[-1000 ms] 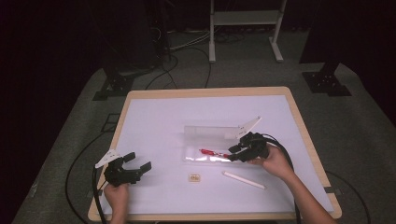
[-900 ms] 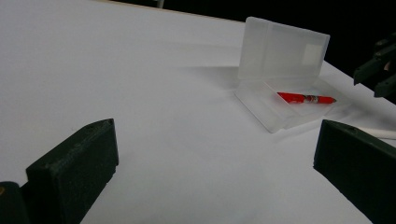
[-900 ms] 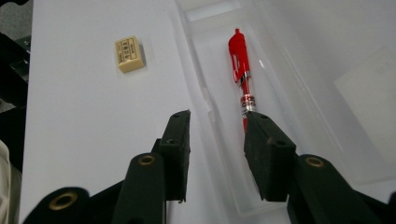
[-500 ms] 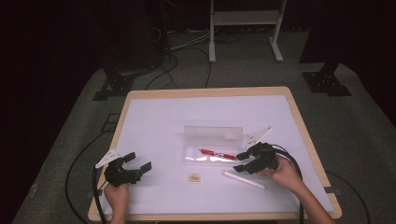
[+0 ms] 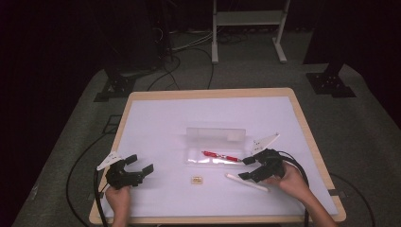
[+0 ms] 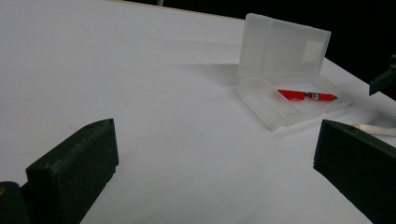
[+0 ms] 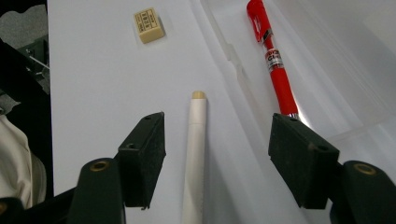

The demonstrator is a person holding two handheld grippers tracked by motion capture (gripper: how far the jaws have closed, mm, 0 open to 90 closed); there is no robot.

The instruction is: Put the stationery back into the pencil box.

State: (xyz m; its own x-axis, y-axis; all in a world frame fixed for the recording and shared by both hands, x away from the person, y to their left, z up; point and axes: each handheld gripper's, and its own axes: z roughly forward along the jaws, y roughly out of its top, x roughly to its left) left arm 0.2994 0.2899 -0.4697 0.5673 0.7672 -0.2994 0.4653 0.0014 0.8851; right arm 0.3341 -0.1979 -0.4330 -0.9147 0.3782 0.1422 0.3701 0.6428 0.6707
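Dark floor with cables and stand feet surrounds the table (image 5: 156,118), a white work surface with a light wooden rim. Task item: a slim white pen (image 7: 194,154) with a tan tip, lying flat on the table just in front of the clear plastic case (image 5: 215,142). In the high view its long axis runs from near the case down toward the right; in the right gripper view the tan tip points away from the camera.

The right gripper (image 7: 217,154) straddles the white pen; its jaws have just been opening and do not touch it. A red pen (image 7: 275,65) lies in the case tray. A small eraser (image 5: 197,179) lies nearby. The left gripper (image 5: 137,166) rests open and empty near the table's front left.
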